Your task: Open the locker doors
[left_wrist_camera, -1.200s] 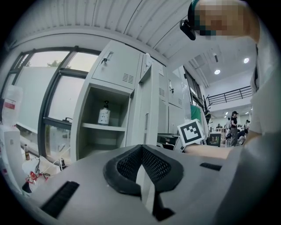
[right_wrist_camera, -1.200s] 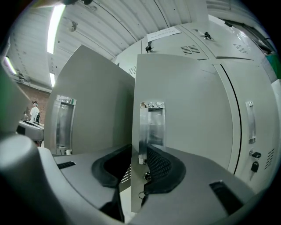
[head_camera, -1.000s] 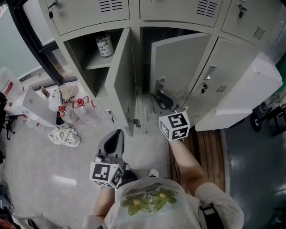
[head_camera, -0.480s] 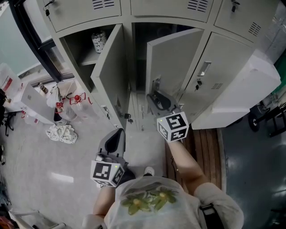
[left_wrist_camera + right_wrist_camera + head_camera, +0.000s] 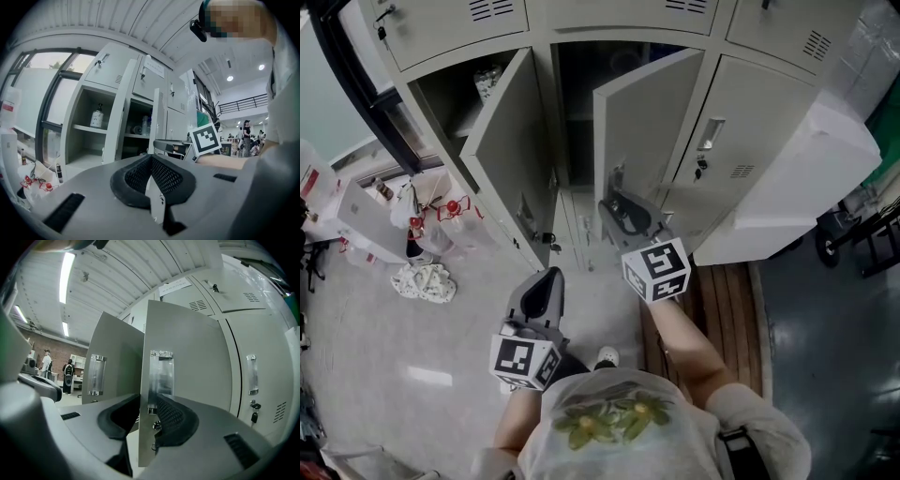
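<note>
A bank of grey lockers fills the top of the head view. The left locker door stands swung wide open. My right gripper is shut on the free edge of the half-open middle locker door, and the door runs between the pads just below its metal handle. The third door is closed. My left gripper hangs lower and nearer me, apart from the left door. Its tips meet with nothing gripped.
A white bottle stands on the left locker's shelf. A white cabinet leans beside the lockers at the right, above a wooden pallet. Bags and a crumpled cloth lie on the floor at the left.
Both grippers have drawn back from the lockers. The middle door has swung a little further out in the right gripper. The left door stands wider open than before.
</note>
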`<state>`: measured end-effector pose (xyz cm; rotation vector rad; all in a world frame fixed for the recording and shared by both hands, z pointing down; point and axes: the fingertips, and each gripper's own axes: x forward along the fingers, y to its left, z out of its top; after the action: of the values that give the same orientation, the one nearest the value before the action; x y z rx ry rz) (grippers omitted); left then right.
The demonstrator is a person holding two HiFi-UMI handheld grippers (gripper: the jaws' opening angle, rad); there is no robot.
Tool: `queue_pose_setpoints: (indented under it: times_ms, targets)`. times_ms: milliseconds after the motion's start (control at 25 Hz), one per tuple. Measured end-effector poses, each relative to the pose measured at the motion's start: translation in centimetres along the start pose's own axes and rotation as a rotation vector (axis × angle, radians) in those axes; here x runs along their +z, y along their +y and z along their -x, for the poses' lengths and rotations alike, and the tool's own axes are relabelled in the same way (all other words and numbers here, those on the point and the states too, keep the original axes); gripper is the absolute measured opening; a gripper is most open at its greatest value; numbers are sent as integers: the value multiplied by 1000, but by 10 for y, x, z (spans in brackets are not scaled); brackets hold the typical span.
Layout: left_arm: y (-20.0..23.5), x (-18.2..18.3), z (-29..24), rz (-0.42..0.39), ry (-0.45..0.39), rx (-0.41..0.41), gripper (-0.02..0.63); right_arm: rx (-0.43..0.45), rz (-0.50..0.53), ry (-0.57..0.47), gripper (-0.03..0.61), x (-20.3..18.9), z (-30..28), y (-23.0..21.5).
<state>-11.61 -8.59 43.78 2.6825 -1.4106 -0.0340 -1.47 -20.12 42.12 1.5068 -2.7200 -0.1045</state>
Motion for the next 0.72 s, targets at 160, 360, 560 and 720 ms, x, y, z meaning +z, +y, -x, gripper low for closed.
queue_pose_setpoints:
  times_ms: [160,360,560,720]
  targets:
    - [-12,0,-6,-3,8,-39,28,-15,5,-4,121,1,10,-2]
    - [-20,0,-15,-21,17,-94,28,-40,9,-10,119,0,24,-2]
    - [-21,6,-24,-20,11,-130,28,-68,23,-11,84,0,35,-2]
    - [-32,8,-31,-29,21,-188,28,-84,24,-1,74,-1,44,-2]
